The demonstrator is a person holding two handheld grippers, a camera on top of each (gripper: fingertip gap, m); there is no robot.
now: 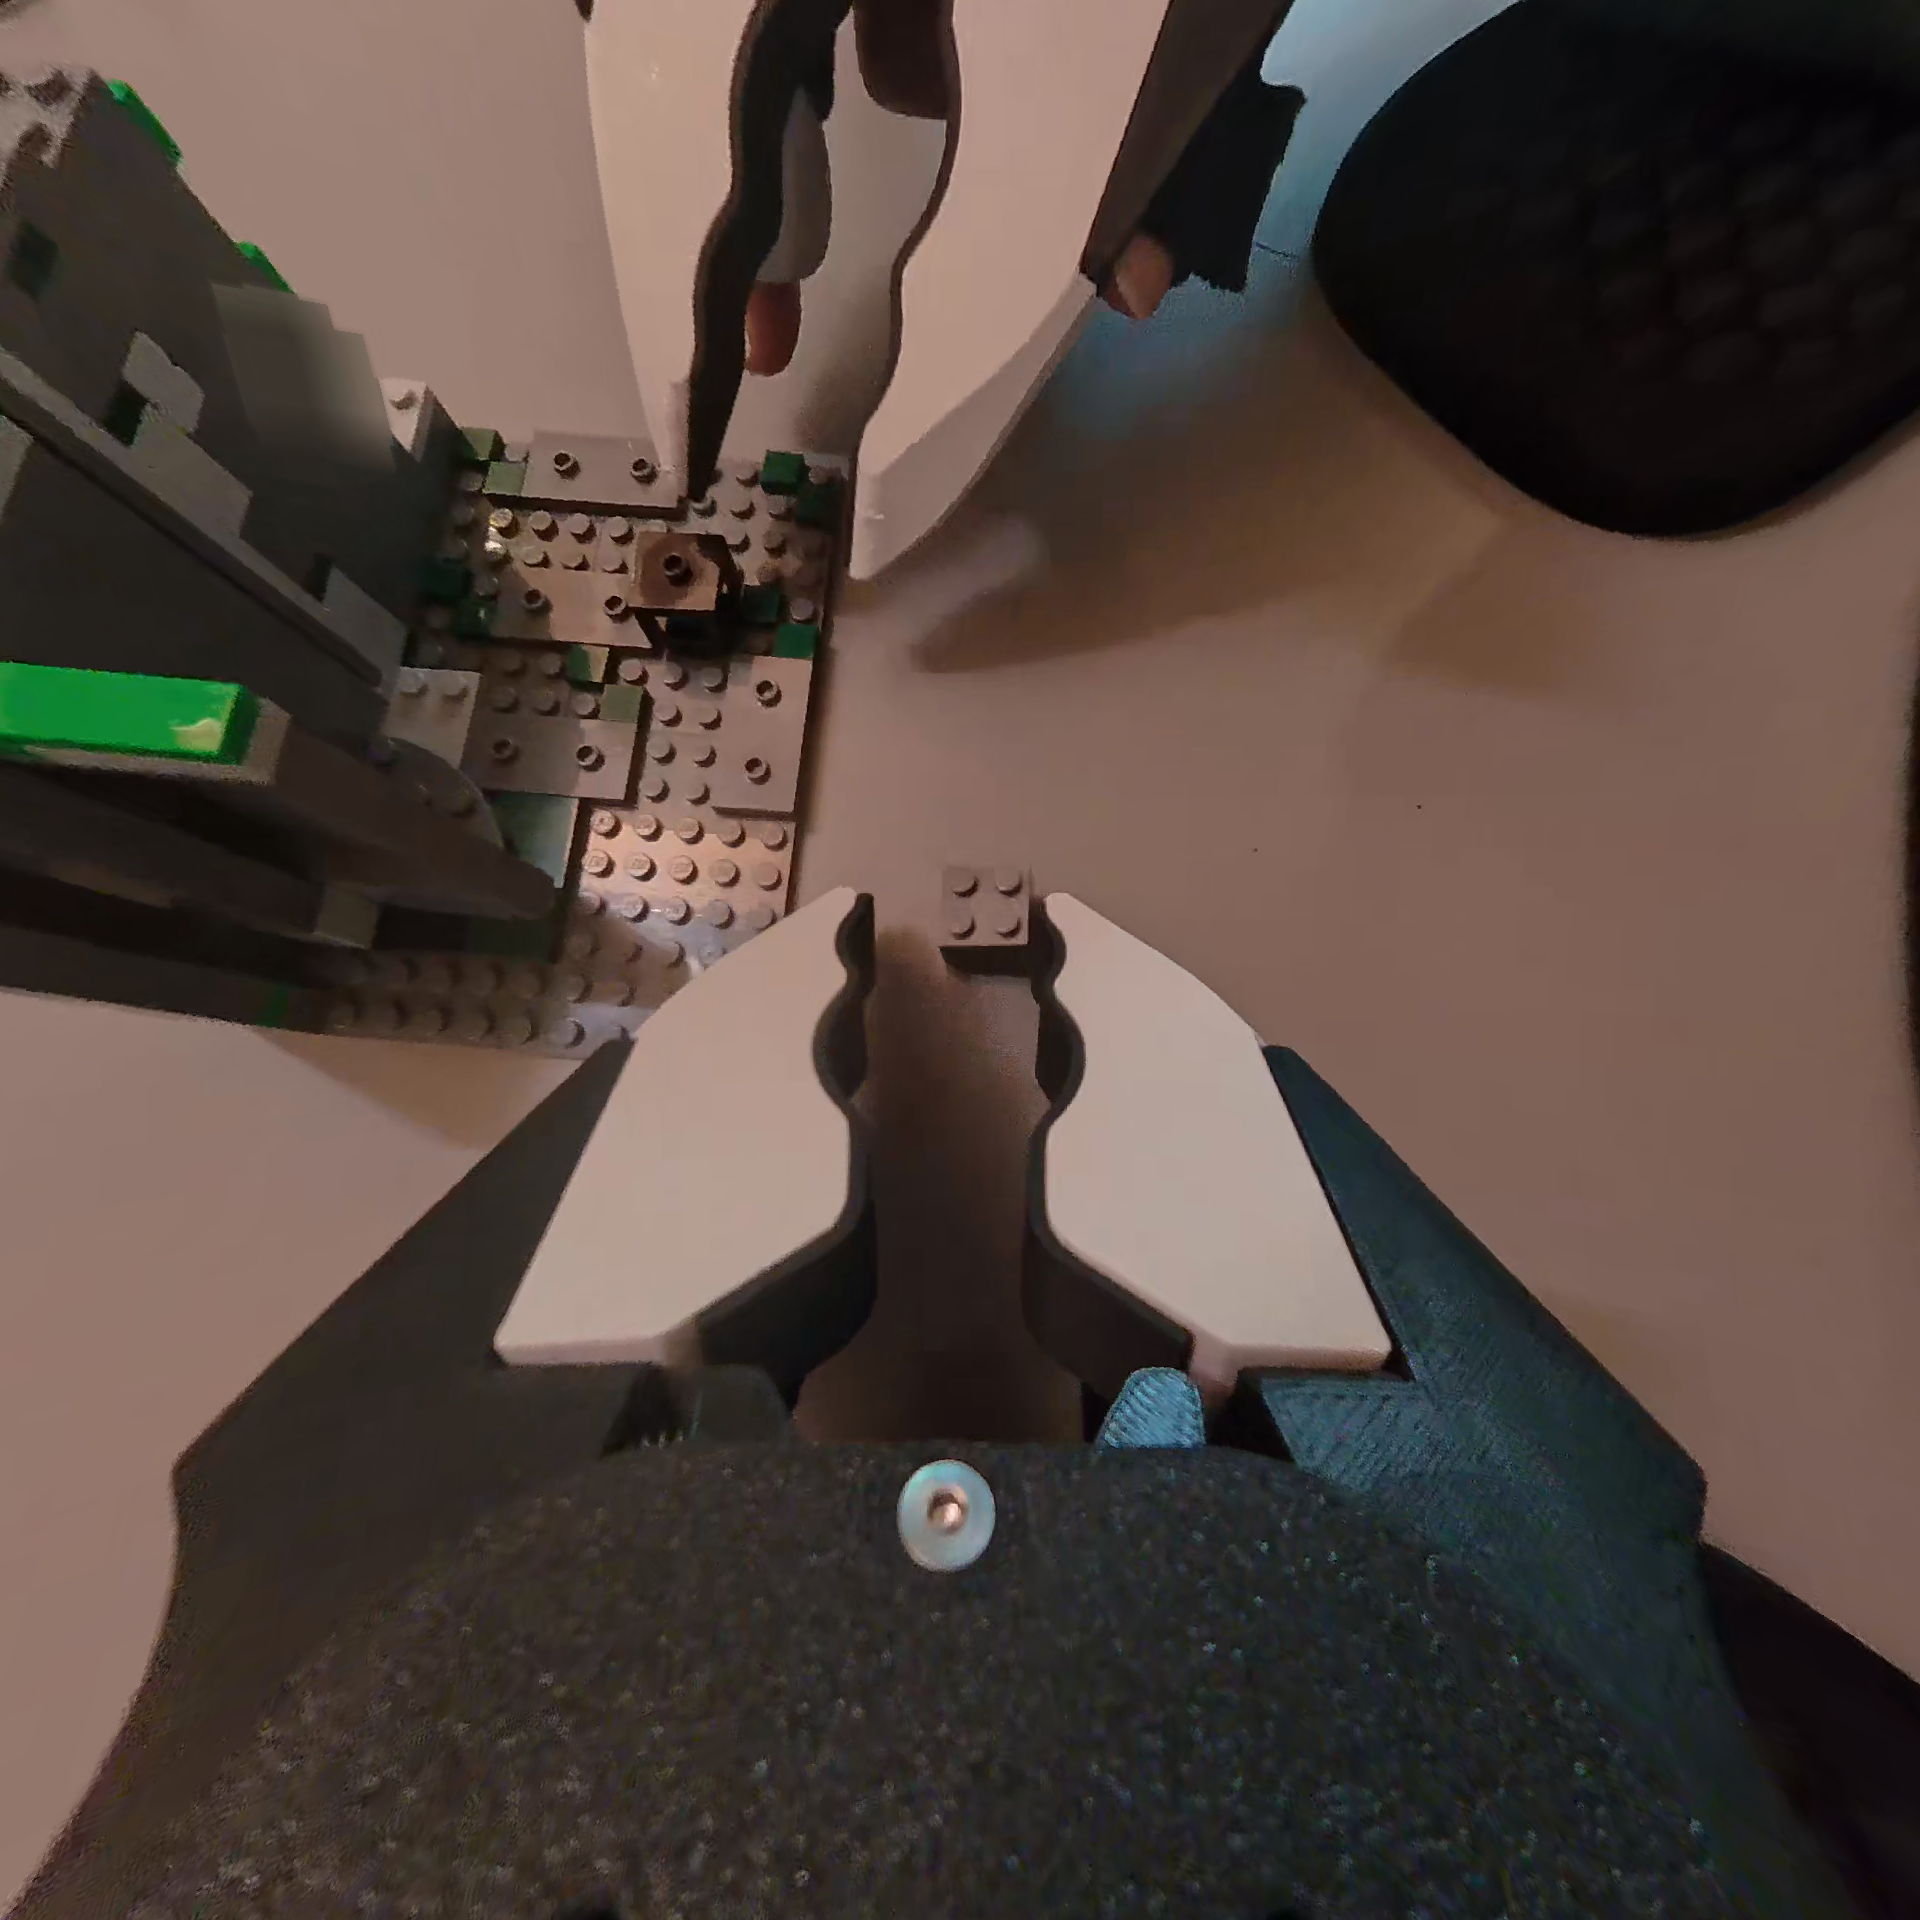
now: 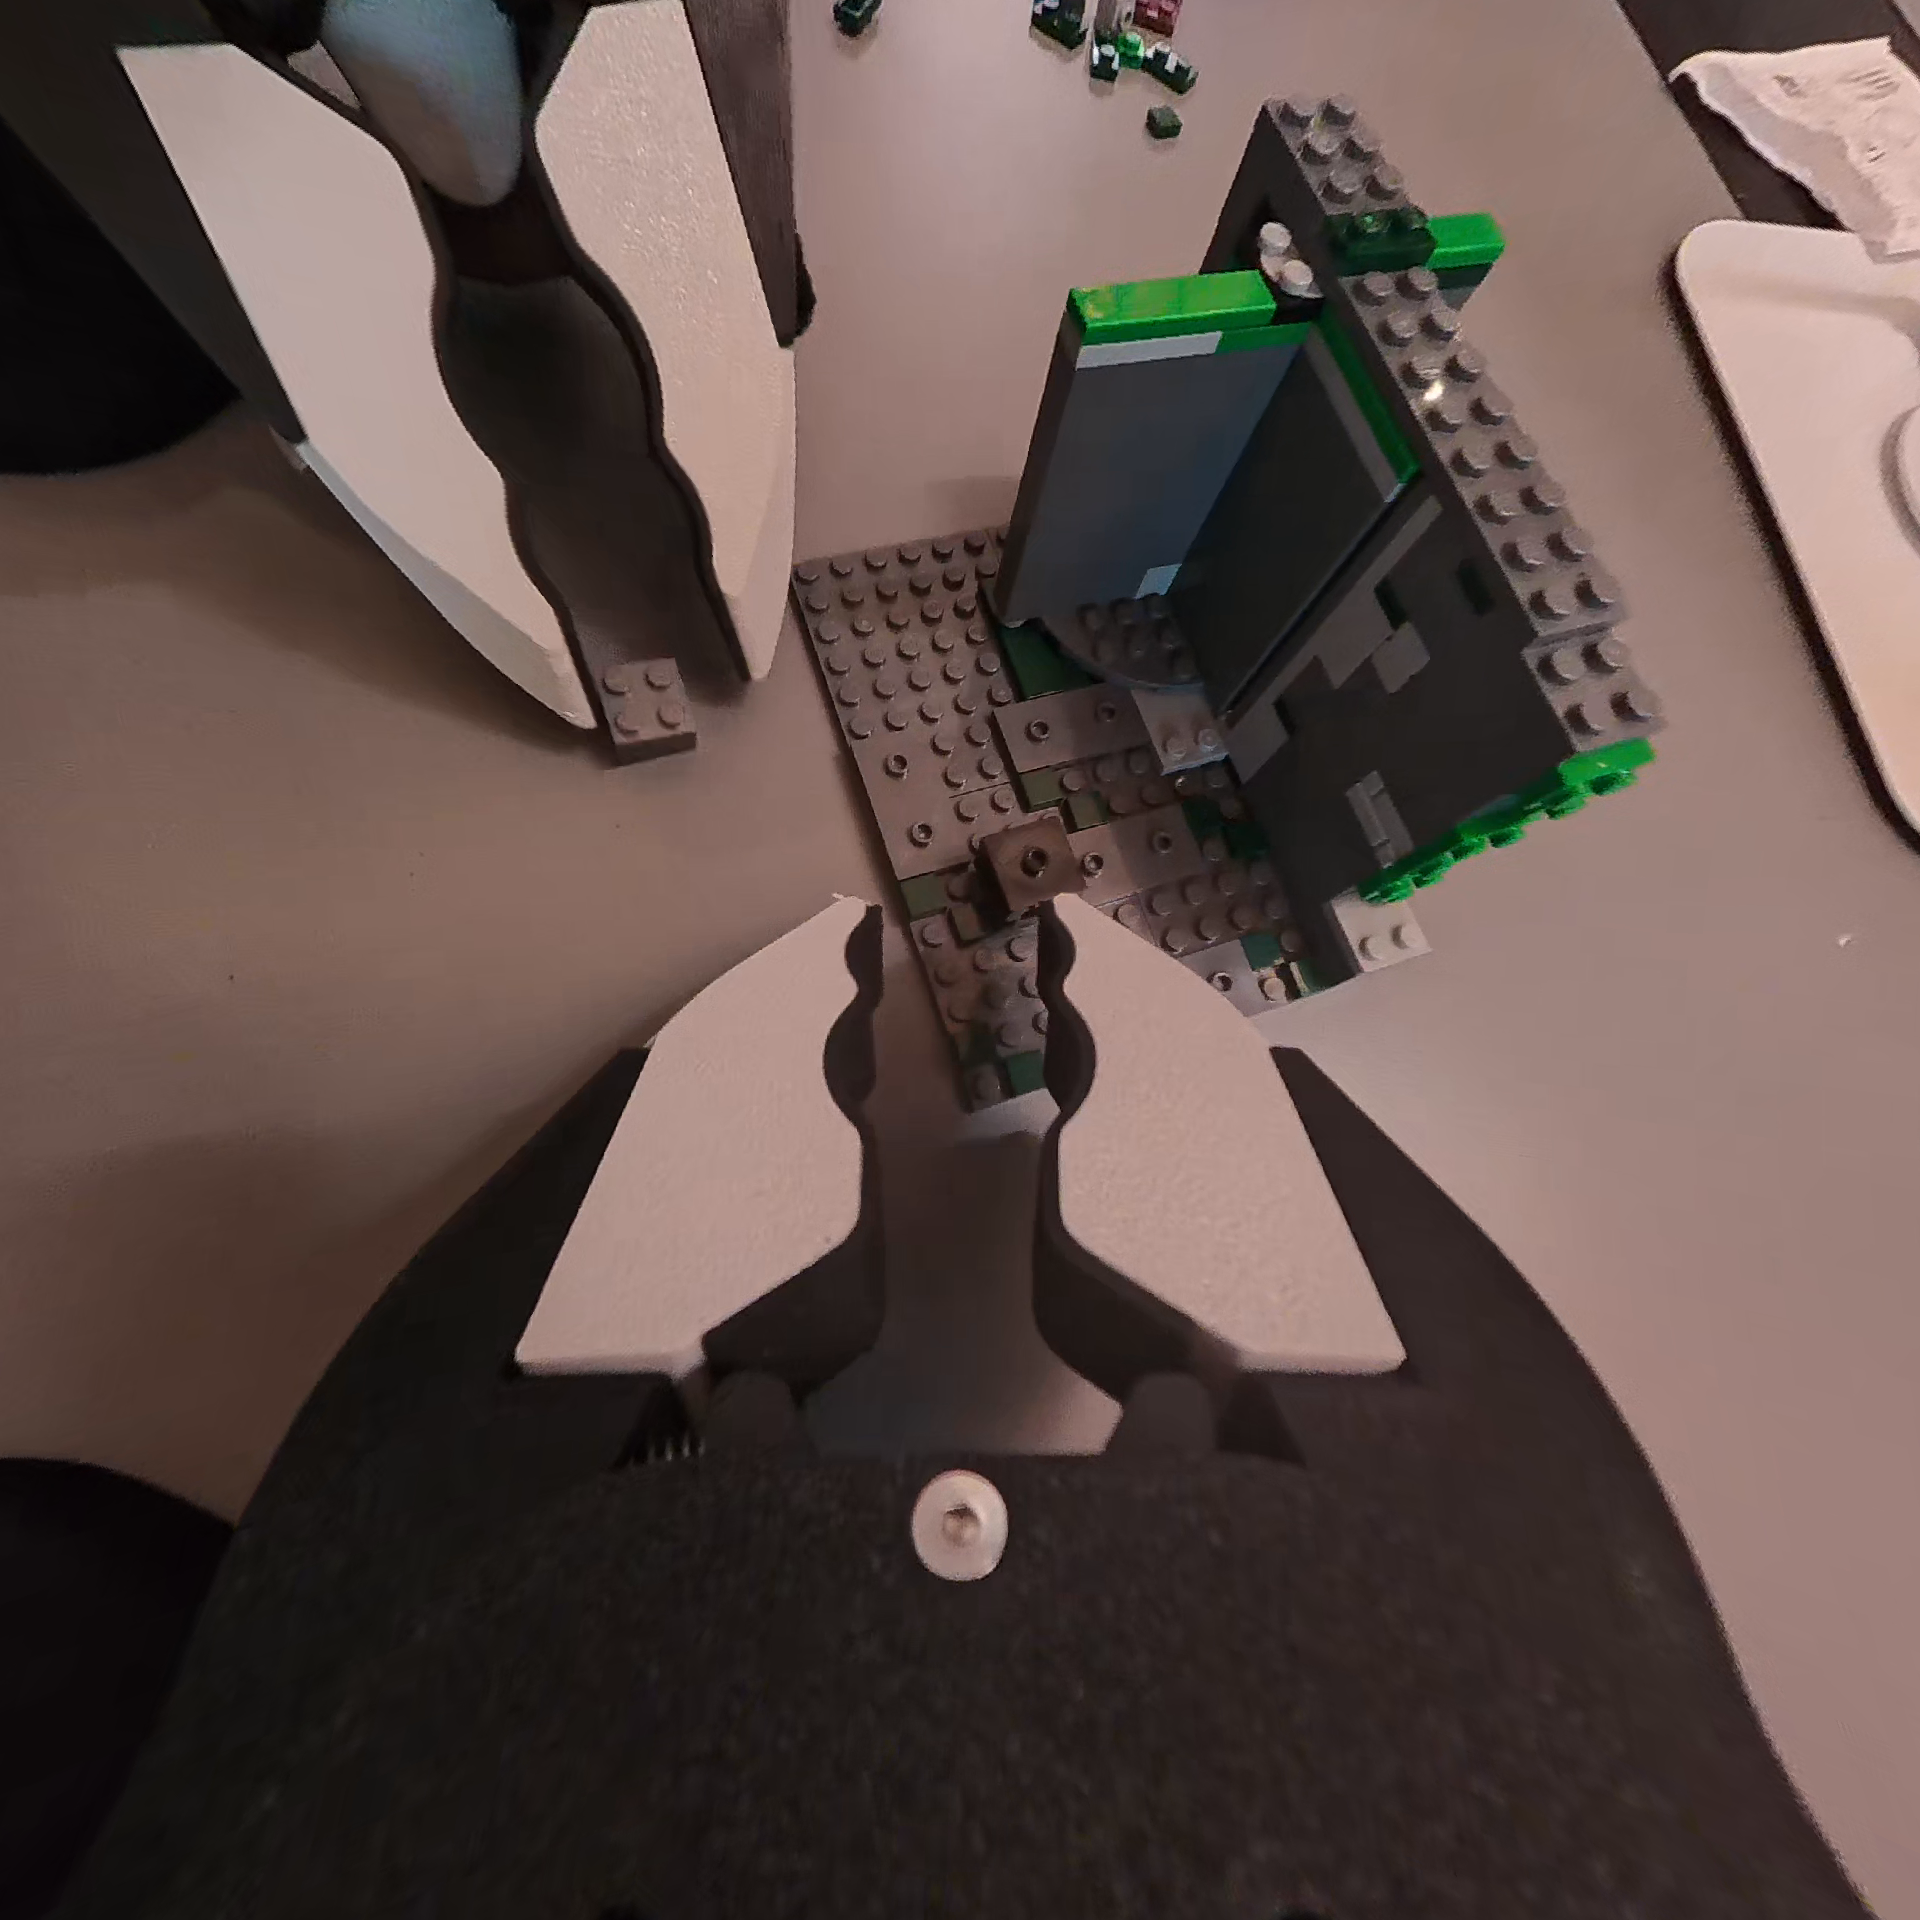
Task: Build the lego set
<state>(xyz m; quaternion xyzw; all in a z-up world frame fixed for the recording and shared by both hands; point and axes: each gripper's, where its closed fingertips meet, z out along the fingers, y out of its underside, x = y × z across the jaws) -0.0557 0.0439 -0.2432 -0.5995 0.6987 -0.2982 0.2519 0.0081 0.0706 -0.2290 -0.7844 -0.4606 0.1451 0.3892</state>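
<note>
A loose dark grey 2x2 brick (image 1: 987,909) lies on the table between the tips of my left gripper (image 1: 954,914), close to its right finger; the jaws stand open around it. The brick (image 2: 649,712) and the left gripper (image 2: 665,694) also show in the right wrist view. My right gripper (image 2: 954,920) is open and empty over the near corner of the grey studded baseplate (image 2: 894,644), just short of a small brown block with one stud (image 2: 1029,857). The build's dark grey and green wall (image 2: 1455,582) rises behind it. The right gripper (image 1: 779,514) shows above the baseplate (image 1: 686,862).
Several small loose pieces (image 2: 1122,52) lie on the table beyond the build. A white pad (image 2: 1787,468) and a sheet of paper (image 2: 1818,94) sit at the right. A black rounded object (image 1: 1621,260) lies at the far right of the left wrist view. Some 8 cm of space lies between my two pairs of fingers.
</note>
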